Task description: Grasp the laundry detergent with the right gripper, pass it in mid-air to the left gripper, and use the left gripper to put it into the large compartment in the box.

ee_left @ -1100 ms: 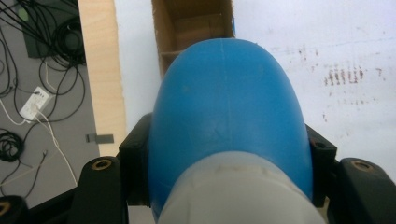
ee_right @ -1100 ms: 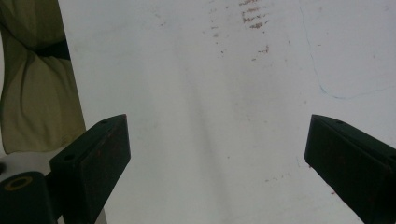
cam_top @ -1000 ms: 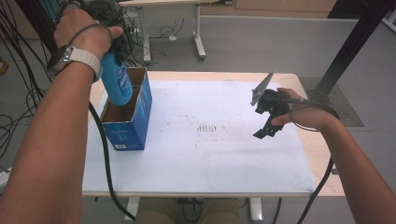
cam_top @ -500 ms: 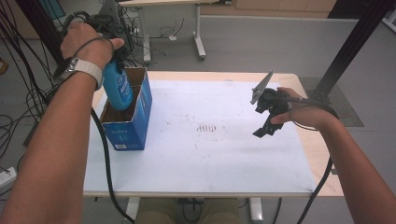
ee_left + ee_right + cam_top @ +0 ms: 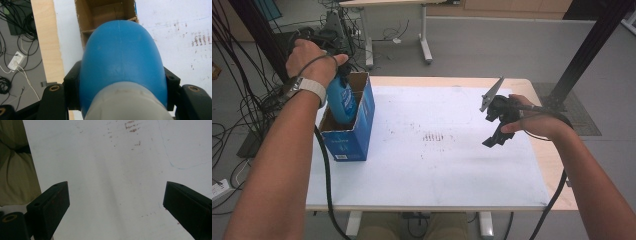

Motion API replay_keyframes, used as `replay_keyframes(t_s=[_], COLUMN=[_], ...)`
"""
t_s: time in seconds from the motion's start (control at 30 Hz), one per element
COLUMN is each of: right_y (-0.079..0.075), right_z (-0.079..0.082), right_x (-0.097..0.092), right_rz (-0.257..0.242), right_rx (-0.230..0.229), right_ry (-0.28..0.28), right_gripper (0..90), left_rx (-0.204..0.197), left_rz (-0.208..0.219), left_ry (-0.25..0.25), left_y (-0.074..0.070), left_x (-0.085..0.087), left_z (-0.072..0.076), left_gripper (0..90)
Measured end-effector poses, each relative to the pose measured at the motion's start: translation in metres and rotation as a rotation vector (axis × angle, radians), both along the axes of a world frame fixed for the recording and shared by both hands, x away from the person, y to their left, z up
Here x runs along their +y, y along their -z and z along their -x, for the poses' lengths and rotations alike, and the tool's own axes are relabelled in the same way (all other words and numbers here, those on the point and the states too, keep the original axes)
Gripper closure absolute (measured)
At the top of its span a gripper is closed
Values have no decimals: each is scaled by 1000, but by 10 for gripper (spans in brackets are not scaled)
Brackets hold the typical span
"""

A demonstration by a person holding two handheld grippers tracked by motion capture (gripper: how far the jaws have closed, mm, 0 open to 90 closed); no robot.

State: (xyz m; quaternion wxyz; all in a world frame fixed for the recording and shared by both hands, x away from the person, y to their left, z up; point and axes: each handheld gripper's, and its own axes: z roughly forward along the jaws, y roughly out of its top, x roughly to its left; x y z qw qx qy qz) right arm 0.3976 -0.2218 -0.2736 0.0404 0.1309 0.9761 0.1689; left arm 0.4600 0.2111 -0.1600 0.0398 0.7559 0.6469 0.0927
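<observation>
Plastic, smooth and slippery, the blue bottle is clamped at its shoulder by the left gripper, half inside the cardboard box, while the right gripper is held open.

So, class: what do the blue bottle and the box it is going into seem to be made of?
Blue bottle: probably moulded plastic, smooth with a soft sheen; a faint seam runs down its body. Box: cardboard, with raw brown inner walls and a blue printed, fairly matt outside.
</observation>
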Motion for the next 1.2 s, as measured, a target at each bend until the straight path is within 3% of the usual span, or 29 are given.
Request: replay_keyframes(t_s=[0.93,1.2], right_y=[8,11], right_z=[-2,-1], right_x=[3,4], right_rz=[5,8], right_rx=[17,22], right_ry=[-2,-4], right_gripper=[65,64], left_rx=[16,8], left_rz=[6,7], left_ry=[14,25], left_y=[64,75], left_x=[6,5], left_z=[-1,0], left_gripper=[379,379])
